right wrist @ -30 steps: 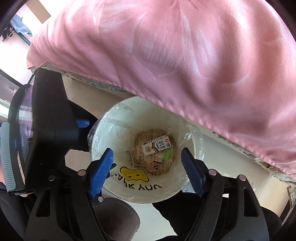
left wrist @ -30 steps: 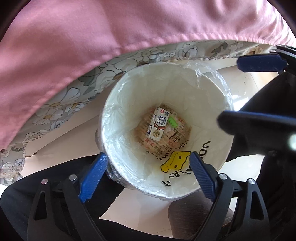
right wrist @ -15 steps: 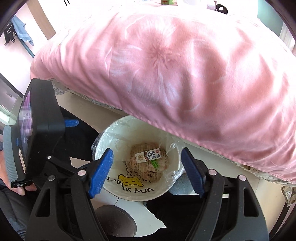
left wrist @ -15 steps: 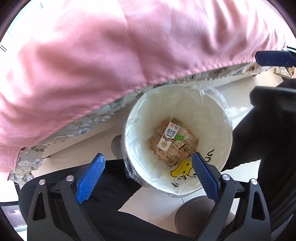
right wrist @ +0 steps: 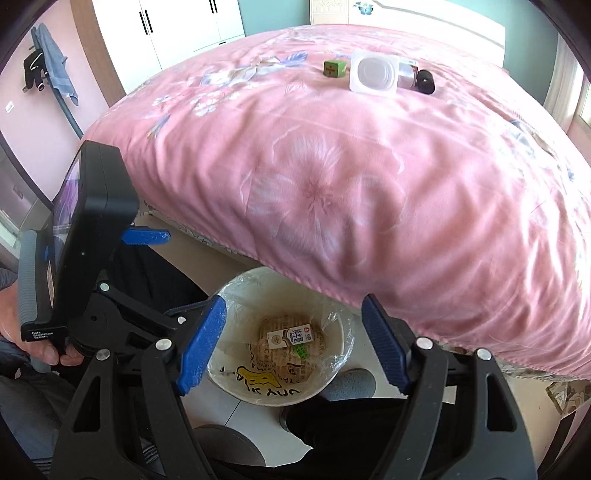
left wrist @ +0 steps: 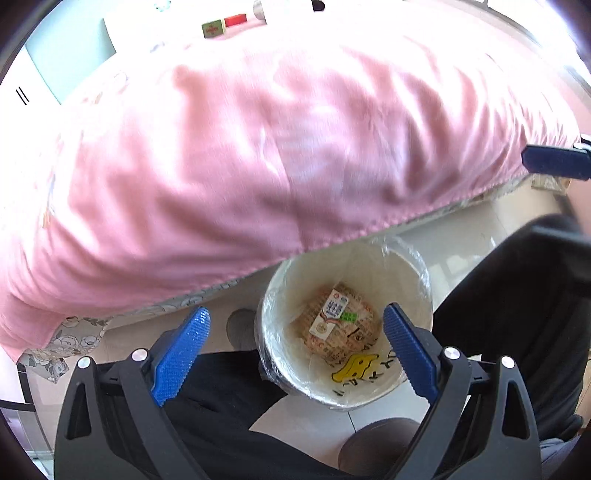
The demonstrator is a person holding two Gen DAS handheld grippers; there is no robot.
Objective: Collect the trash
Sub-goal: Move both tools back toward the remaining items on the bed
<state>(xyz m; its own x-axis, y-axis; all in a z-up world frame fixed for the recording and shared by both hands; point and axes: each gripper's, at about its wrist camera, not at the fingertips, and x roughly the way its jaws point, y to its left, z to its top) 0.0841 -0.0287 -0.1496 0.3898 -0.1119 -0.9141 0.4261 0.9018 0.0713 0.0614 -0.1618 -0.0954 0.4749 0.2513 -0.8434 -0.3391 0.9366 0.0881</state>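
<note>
A white lined bin (left wrist: 291,284) stands on the floor beside the bed. At its bottom a small milk carton (left wrist: 331,314) and a green scrap (left wrist: 349,316) lie on printed wrappers. My left gripper (left wrist: 295,350) hangs high above the bin, open and empty. My right gripper (right wrist: 291,347) is also open and empty above the bin (right wrist: 258,275), with the carton (right wrist: 290,338) showing between its fingers. On the pink bedspread far back lie a green cube (right wrist: 334,68), a white plastic tub (right wrist: 375,75) and a black object (right wrist: 424,81).
The pink quilt (right wrist: 332,177) overhangs the bin's far side. A person's dark trouser legs (left wrist: 229,398) and shoes flank the bin. A hand (right wrist: 14,332) holds the left gripper's black body (right wrist: 92,221). White wardrobes (right wrist: 177,26) stand behind the bed.
Both grippers have risen away from the bin, which now looks smaller and lower in both views. The top of the bed with its items has come into sight.
</note>
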